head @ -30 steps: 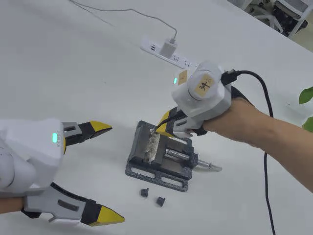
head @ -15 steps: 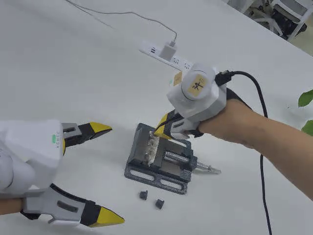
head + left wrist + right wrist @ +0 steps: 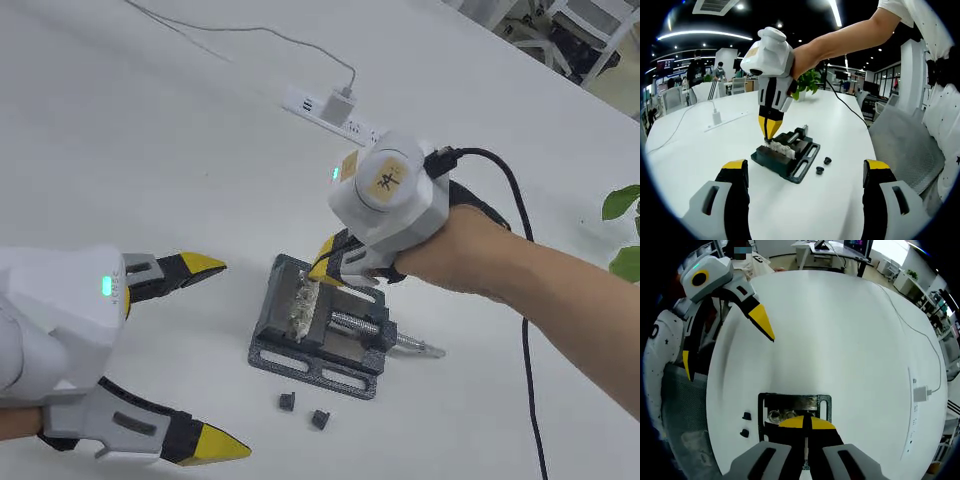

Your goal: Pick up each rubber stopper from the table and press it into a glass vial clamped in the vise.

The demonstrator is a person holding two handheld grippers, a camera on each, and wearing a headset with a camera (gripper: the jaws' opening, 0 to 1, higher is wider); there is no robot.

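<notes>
**Mind the glass under that downward push**

Your right gripper (image 3: 322,272) stands almost upright over the vise (image 3: 335,352). Its yellow tips are pressed together and meet the row of glass vials (image 3: 777,146) clamped there. Whether a stopper sits between the tips is hidden, so I can't tell you.

The likely trouble is a push that is not straight down the vial. The tips could slide off the rim, a stopper could seat crooked, or the glass could take a sideways load and chip. The vise seems only to rest on the table (image 3: 150,170). If so, a slanted shove may also skate it into the two loose rubber stoppers (image 3: 287,401) lying just beside its base and scatter them.

Your right wrist is bent sharply down, with the forearm reaching in from the right and the cable trailing behind it. Your left gripper (image 3: 232,352) is spread wide and holds nothing. It hovers low, left of the vise and apart from it, pointing toward the work.
</notes>
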